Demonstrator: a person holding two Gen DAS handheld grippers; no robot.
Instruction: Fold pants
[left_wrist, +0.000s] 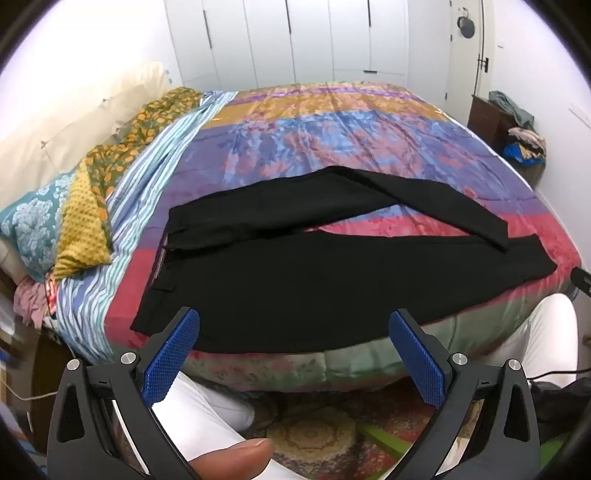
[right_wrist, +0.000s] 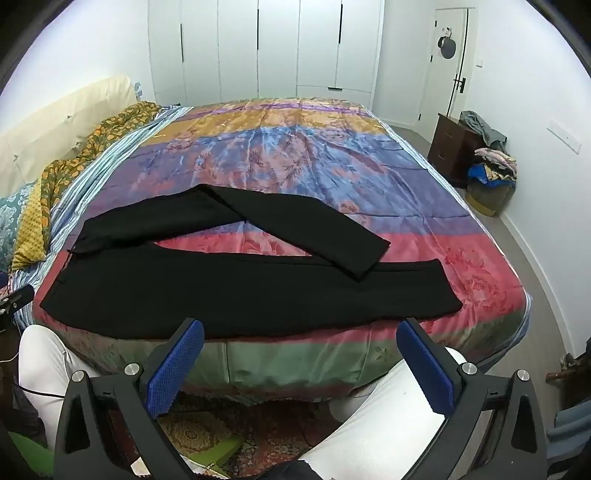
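Pants (left_wrist: 295, 280) lie flat along the bed's (left_wrist: 332, 122) near edge, ready for folding; left claw (left_wrist: 293, 328) and right claw (right_wrist: 301, 338) hover wide, empty.

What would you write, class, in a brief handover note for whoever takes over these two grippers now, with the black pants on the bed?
Left gripper: open, empty, short of the bed's near edge.
Right gripper: open, empty, likewise.
Pants: flat on the bedspread, waistband to the left; the far leg angles across the near leg's cuff end.
Done: laid out only.
Left: every fold.
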